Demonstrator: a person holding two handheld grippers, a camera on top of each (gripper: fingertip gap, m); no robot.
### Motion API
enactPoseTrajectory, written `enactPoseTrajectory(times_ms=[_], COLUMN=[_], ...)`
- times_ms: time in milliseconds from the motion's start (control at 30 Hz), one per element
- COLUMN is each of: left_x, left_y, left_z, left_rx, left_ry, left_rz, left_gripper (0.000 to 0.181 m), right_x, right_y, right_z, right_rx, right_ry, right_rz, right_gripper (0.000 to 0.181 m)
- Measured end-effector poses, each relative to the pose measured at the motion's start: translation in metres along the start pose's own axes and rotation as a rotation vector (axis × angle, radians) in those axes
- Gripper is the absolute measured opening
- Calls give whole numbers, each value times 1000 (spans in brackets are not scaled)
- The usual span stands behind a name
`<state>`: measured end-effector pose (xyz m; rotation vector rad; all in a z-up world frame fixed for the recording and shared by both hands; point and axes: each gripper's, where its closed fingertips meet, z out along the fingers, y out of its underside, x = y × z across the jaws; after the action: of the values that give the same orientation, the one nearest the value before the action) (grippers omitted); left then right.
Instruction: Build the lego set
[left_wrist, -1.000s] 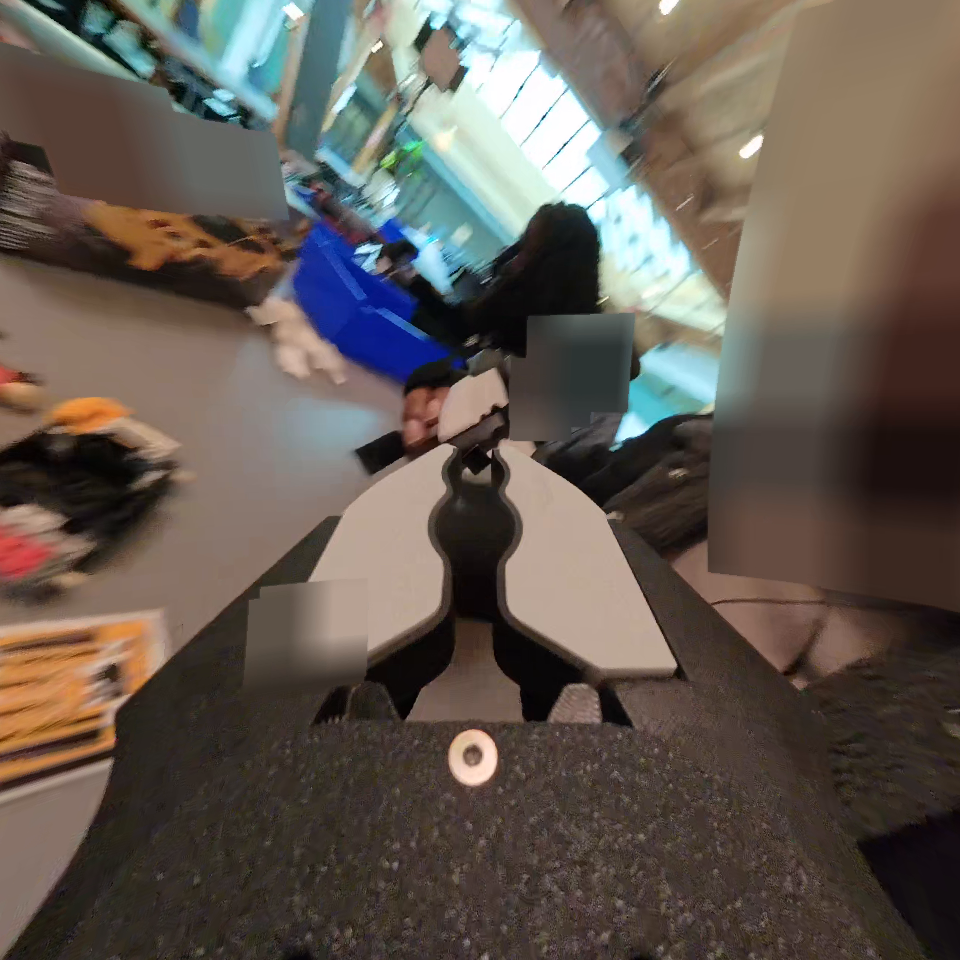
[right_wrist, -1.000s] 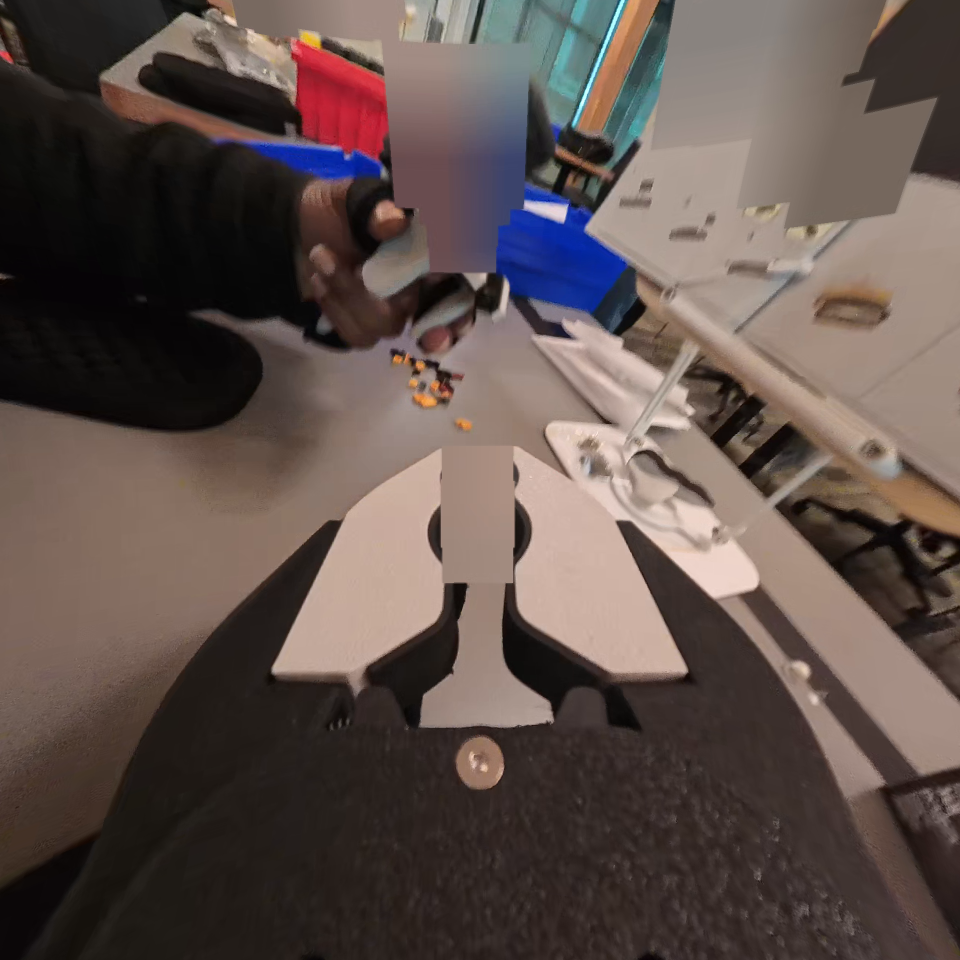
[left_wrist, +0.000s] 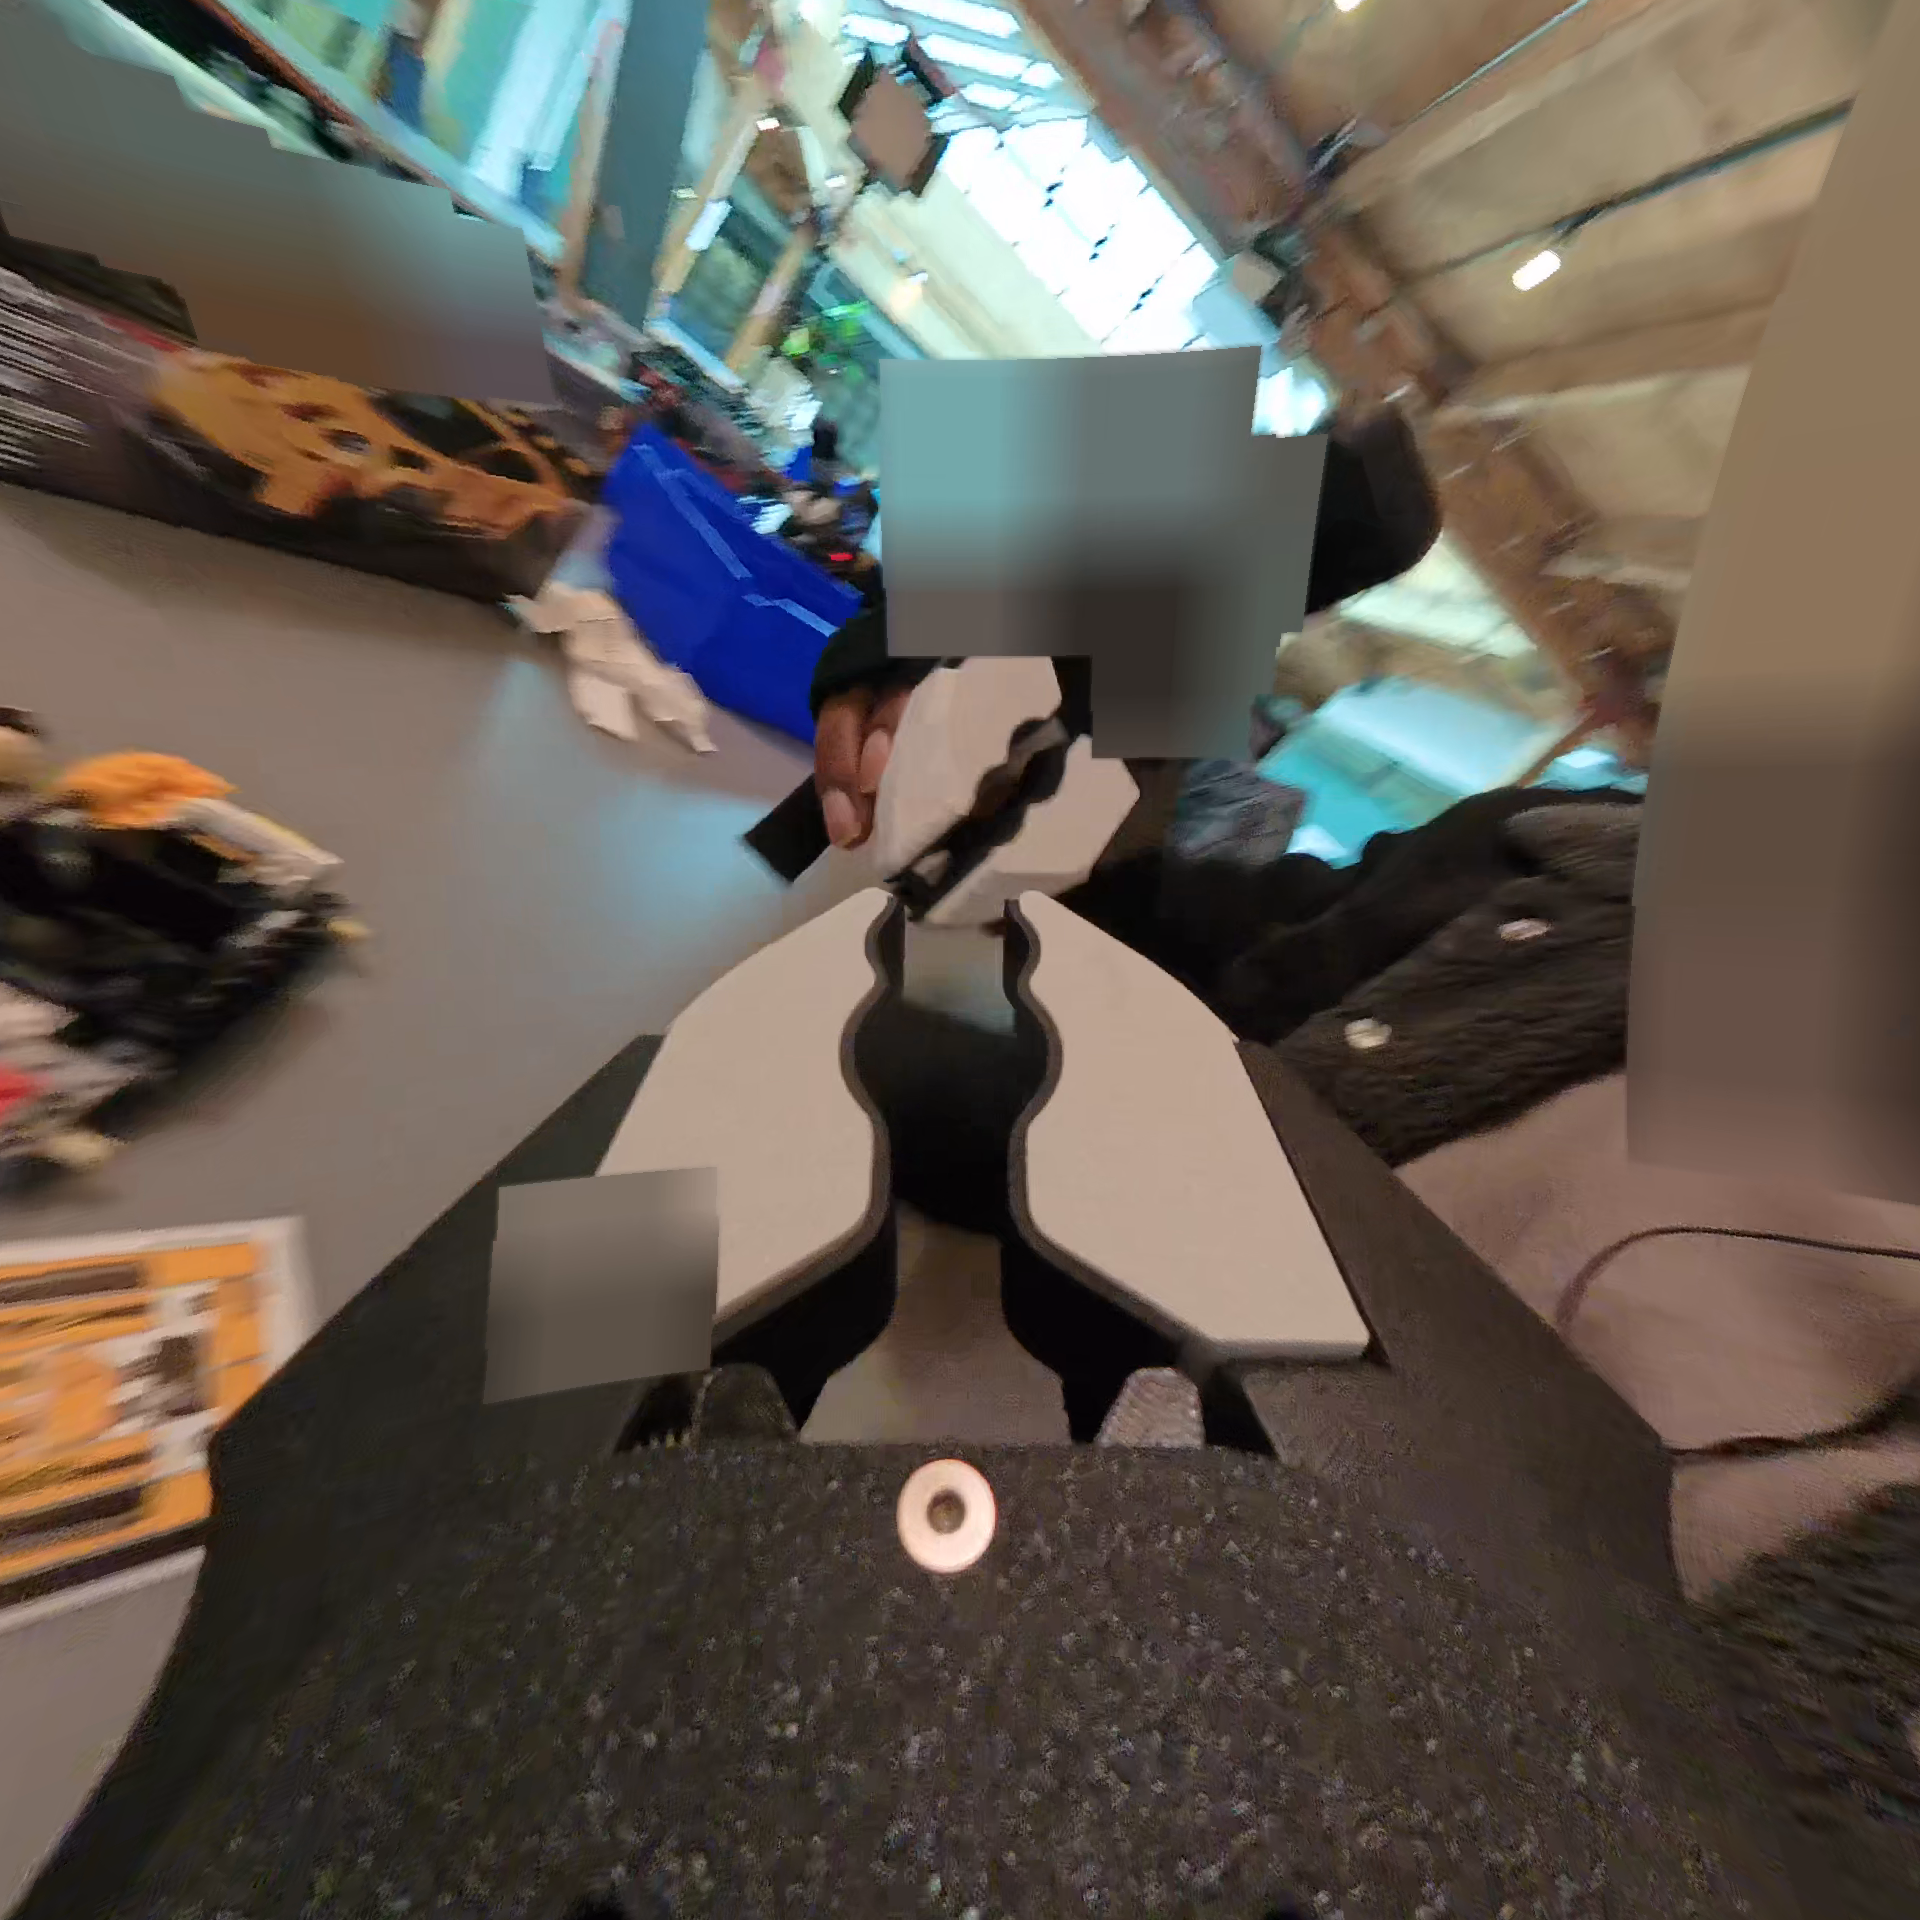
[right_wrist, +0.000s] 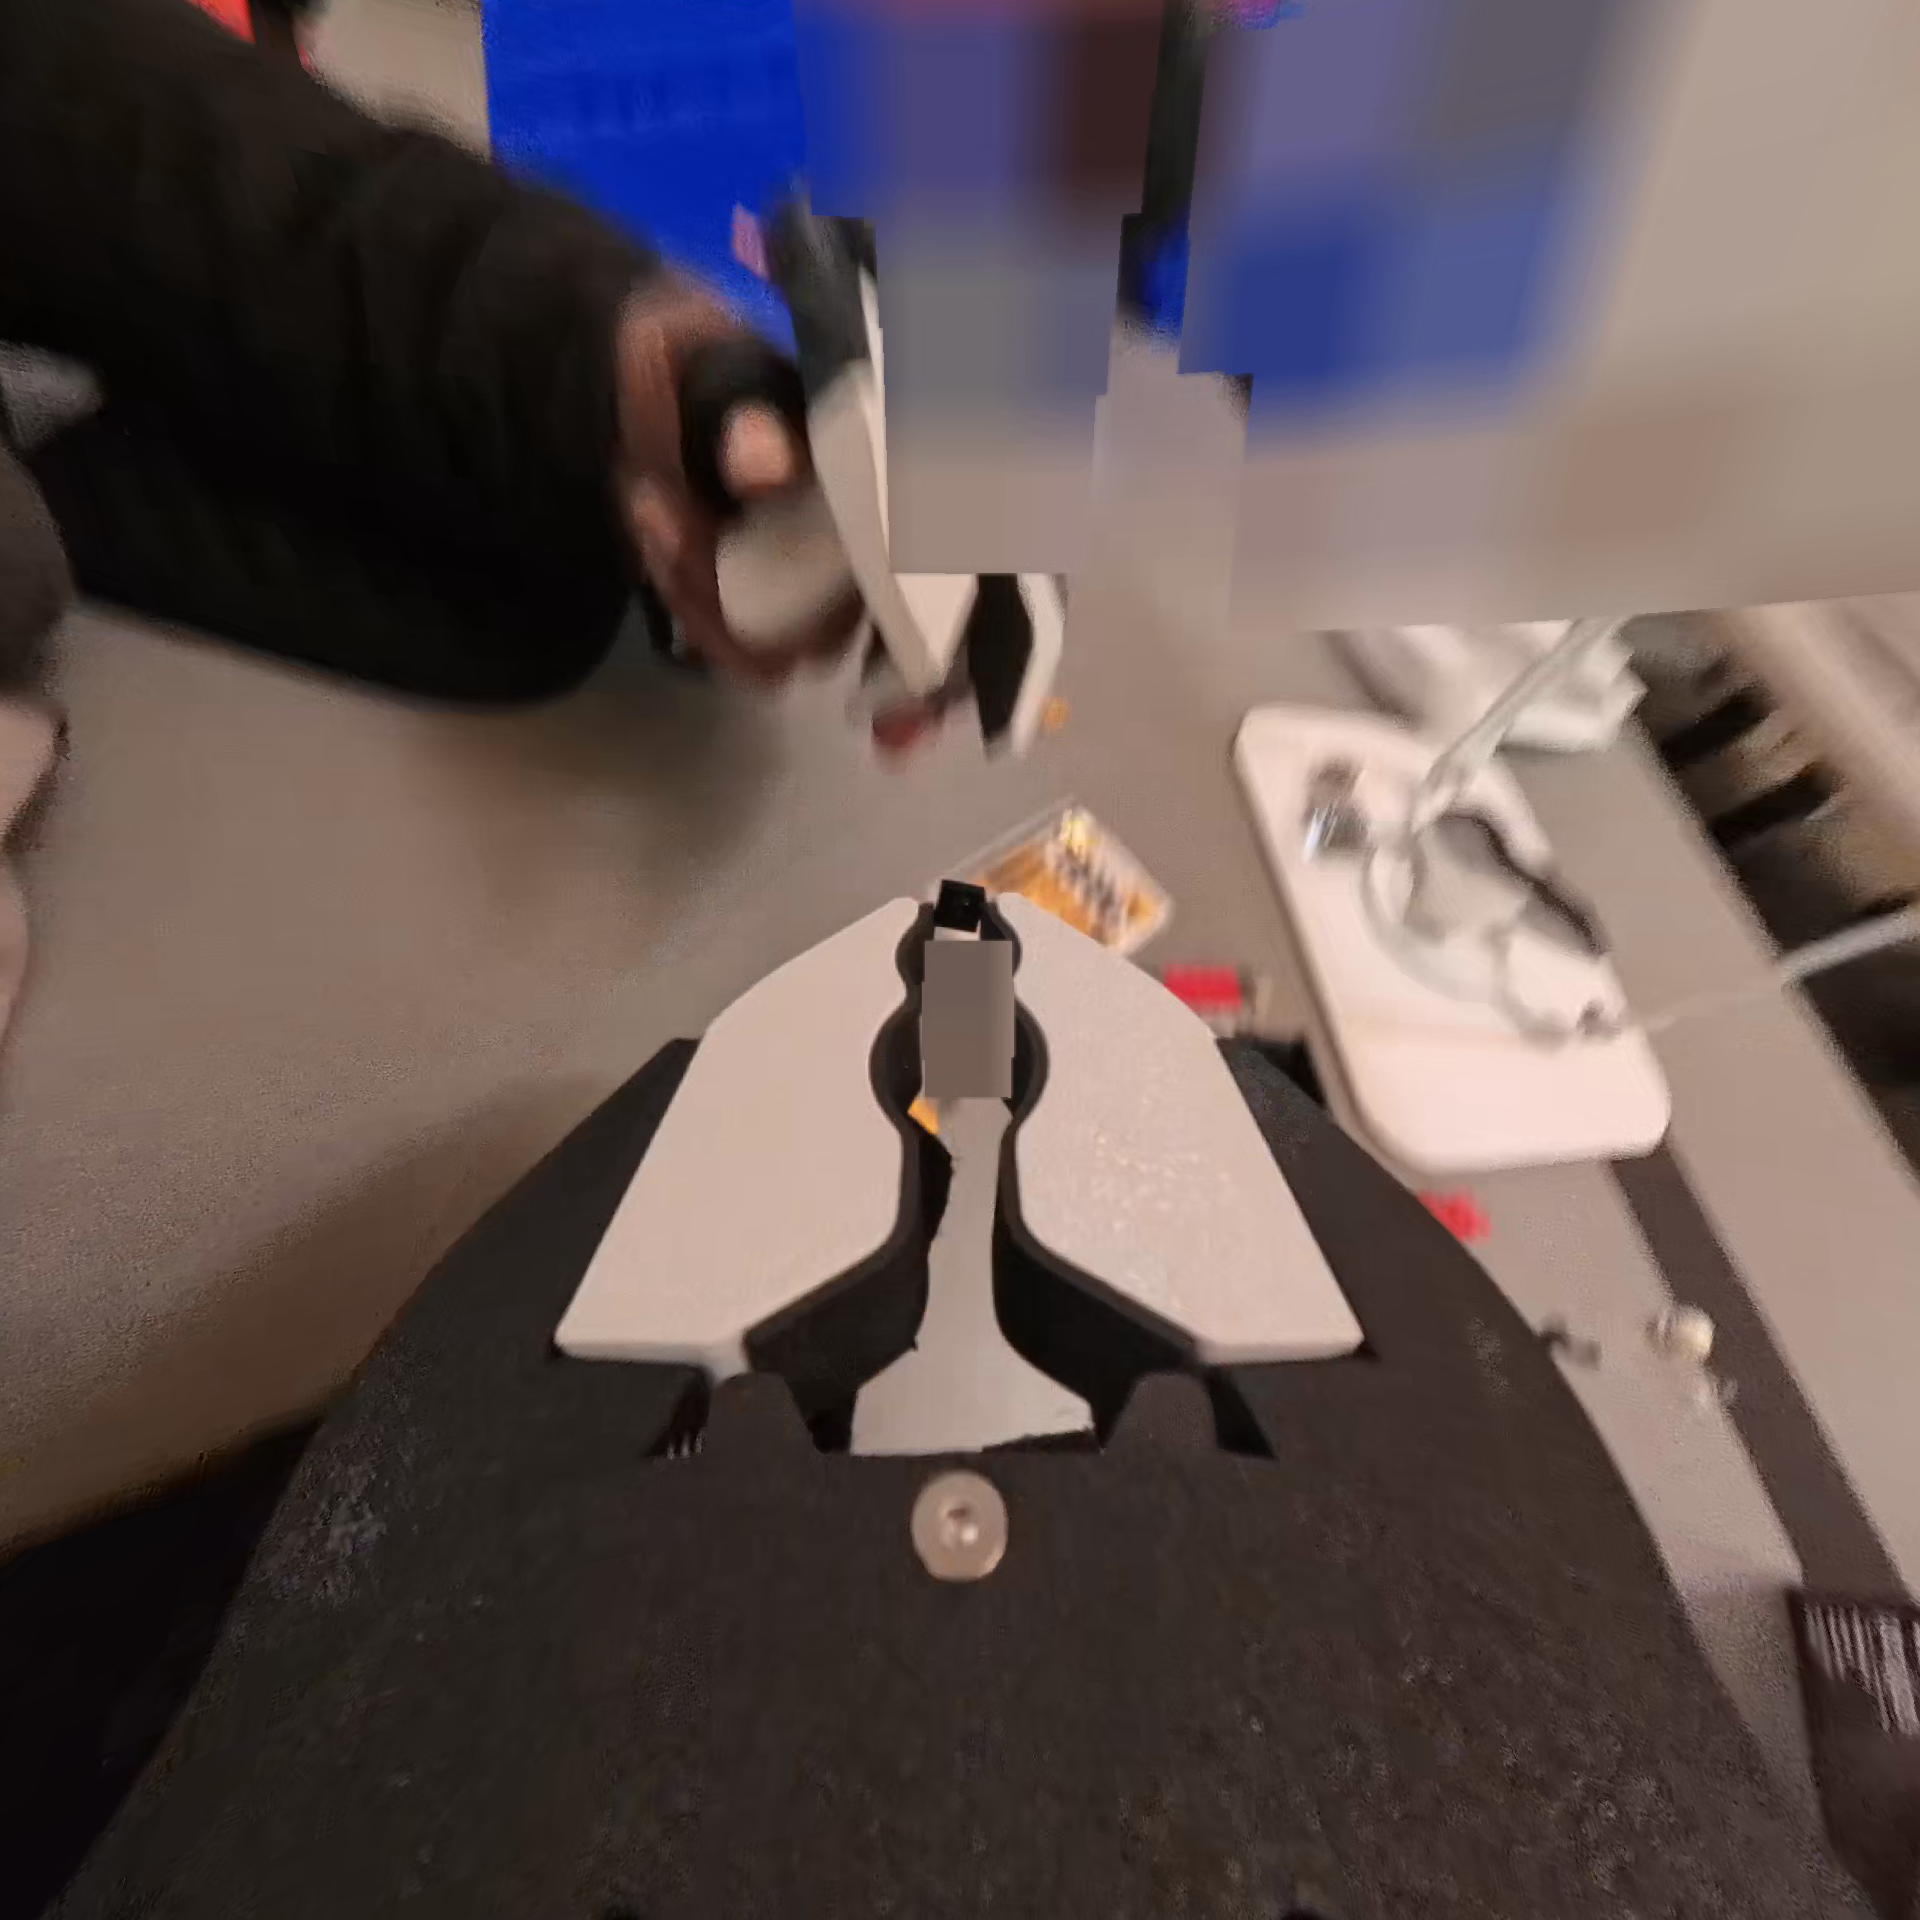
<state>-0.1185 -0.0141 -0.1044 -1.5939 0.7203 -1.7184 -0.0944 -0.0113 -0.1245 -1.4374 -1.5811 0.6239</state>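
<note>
At the centre of the right wrist view, my right gripper (right_wrist: 961, 914) pinches a small black lego piece (right_wrist: 958, 906) between its grey fingertips, low over the grey surface (right_wrist: 364, 935). Just beyond the tips lies a clear packet of orange lego pieces (right_wrist: 1081, 868), with small red lego pieces (right_wrist: 1203, 985) to its right. Higher in the frame, blurred by motion, my left gripper (right_wrist: 935, 675) points down toward the surface from a hand (right_wrist: 717, 499) in a black sleeve (right_wrist: 312, 395); something reddish shows at its tips, too smeared to name. At the right edge stands a white stand base (right_wrist: 1455, 1039).

In the left wrist view, my left gripper (left_wrist: 951, 914) sits with its grey fingers narrowly apart, and I cannot tell whether anything is held there. Directly ahead, near the frame's centre, my right gripper (left_wrist: 987, 810) faces it, tips nearly meeting. At centre left lies a heap of black, orange and white lego parts (left_wrist: 135, 935); an orange-and-black instruction booklet (left_wrist: 114, 1382) sits at lower left, a dark lego box (left_wrist: 312, 457) at upper left, a blue bin (left_wrist: 717, 582) beyond.
</note>
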Motion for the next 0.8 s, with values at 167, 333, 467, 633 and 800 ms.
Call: enactPoseTrajectory(times_ms=[167,333,467,633,800], left_x=[-38,-89,-98,-98,-101], left_y=[16,43,56,59,62], left_z=[-14,-48,-58,-56,-58], left_rx=[-155,-485,-533,-532,-549], left_ry=[-347,-717,-717,-704,-717], left_rz=[276,559,501,495,500], left_gripper=[15,8,9,9,9], right_x=[7,-18,-27,-29,-27], right_y=[112,147,151,150,148], right_z=[-9,-5,-2,-2,-6], right_rx=[-485,-664,-718,-735,-711], right_ry=[-217,-403,-439,-435,-386], right_rz=[43,11,-30,-37,-28], right_gripper=[8,8,8,14,19])
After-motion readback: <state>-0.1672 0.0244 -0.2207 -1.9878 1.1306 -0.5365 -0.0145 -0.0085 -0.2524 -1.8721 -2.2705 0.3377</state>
